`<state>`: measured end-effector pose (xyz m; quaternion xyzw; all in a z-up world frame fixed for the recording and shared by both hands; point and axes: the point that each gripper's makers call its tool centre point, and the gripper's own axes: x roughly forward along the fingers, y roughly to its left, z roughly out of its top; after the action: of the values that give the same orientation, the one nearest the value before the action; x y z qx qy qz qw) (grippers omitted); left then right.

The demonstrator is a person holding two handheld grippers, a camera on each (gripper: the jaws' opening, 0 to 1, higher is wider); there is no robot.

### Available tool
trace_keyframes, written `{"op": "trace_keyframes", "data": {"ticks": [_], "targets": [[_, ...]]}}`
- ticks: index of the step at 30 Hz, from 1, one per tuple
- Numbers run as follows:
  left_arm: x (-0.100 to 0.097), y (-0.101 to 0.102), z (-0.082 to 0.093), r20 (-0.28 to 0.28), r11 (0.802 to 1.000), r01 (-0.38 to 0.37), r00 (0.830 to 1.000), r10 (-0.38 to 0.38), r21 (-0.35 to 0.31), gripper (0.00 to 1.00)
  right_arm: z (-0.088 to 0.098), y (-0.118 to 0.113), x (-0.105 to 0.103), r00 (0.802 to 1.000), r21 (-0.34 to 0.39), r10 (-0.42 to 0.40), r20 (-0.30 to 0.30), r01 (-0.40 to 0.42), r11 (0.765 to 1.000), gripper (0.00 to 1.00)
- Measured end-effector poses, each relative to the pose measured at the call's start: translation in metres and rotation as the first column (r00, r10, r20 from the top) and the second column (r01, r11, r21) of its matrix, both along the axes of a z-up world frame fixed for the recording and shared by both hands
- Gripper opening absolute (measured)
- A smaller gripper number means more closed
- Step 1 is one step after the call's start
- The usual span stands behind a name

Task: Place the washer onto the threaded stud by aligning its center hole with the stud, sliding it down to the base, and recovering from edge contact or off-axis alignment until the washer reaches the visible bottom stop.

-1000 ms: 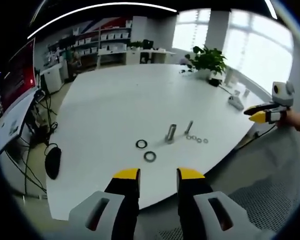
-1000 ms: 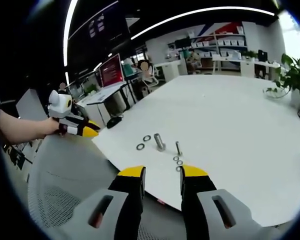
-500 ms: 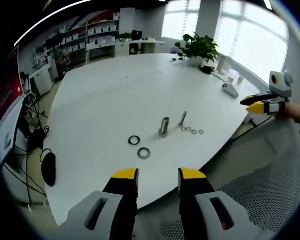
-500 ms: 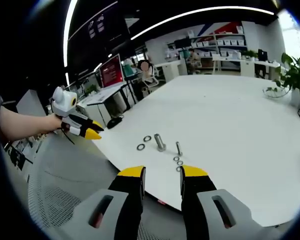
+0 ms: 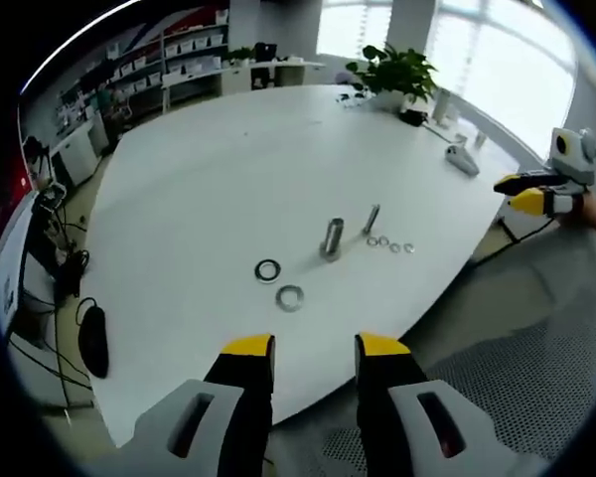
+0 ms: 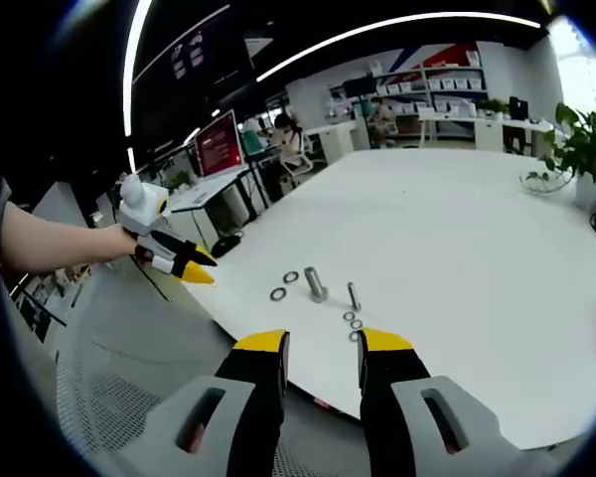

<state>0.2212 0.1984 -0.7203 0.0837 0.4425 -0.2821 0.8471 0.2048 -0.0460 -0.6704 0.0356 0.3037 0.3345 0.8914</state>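
Note:
On the white table [image 5: 209, 179] a thick threaded stud [image 5: 332, 238] stands upright, with a thinner stud [image 5: 372, 219] to its right. Two large washers [image 5: 268, 269] [image 5: 290, 296] lie flat left of the thick stud, and a row of small washers [image 5: 389, 244] lies by the thin one. My left gripper [image 5: 315, 348] is open and empty, short of the table's edge. My right gripper [image 6: 323, 343] is also open and empty, off the table's edge, facing the thick stud [image 6: 315, 283], the large washers [image 6: 278, 293] and the small washers [image 6: 354, 324]. The left gripper [image 6: 191, 266] hangs at the left there.
A potted plant [image 5: 392, 75] and a small white object [image 5: 460, 159] sit at the table's far side. A grey mesh chair [image 5: 517, 368] is beside the near edge. Desks with monitors [image 6: 219, 142] and shelves stand beyond. A black mouse [image 5: 92, 340] lies below the table at the left.
My left gripper has moved in toward the table's edge, and its view now looks down more on the studs and washers. My right gripper has held still. The parts on the table have not moved.

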Motion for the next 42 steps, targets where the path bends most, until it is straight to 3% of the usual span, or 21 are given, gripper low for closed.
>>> {"op": "trace_keyframes", "data": {"ticks": [2,10,22,33,42], "targets": [[0.003,-0.001,-0.007,-0.042,1.0,-0.012,0.999,0.012,0.003,0.3,0.0,0.0,0.0,1.0,0.004,-0.002,-0.001,0.002,1.0,0.3],[0.023,-0.01,-0.025,-0.07,0.998,0.038,0.997,-0.035,0.049,0.31,0.0,-0.001,0.001,1.0,0.008,-0.011,-0.001,0.011,1.0,0.3],[0.046,-0.011,-0.067,-0.179,0.99,0.094,0.981,-0.074,0.106,0.3,0.0,-0.002,0.001,1.0,0.008,-0.017,-0.004,0.017,1.0,0.3],[0.064,-0.012,-0.097,-0.232,0.978,0.129,0.969,-0.089,0.166,0.3,-0.002,-0.004,0.001,1.0,0.003,-0.027,-0.008,0.027,1.0,0.3],[0.069,-0.015,-0.11,-0.26,0.965,0.165,0.959,-0.109,0.203,0.3,-0.001,-0.004,0.002,0.999,0.003,-0.031,-0.007,0.031,1.0,0.3]]}}
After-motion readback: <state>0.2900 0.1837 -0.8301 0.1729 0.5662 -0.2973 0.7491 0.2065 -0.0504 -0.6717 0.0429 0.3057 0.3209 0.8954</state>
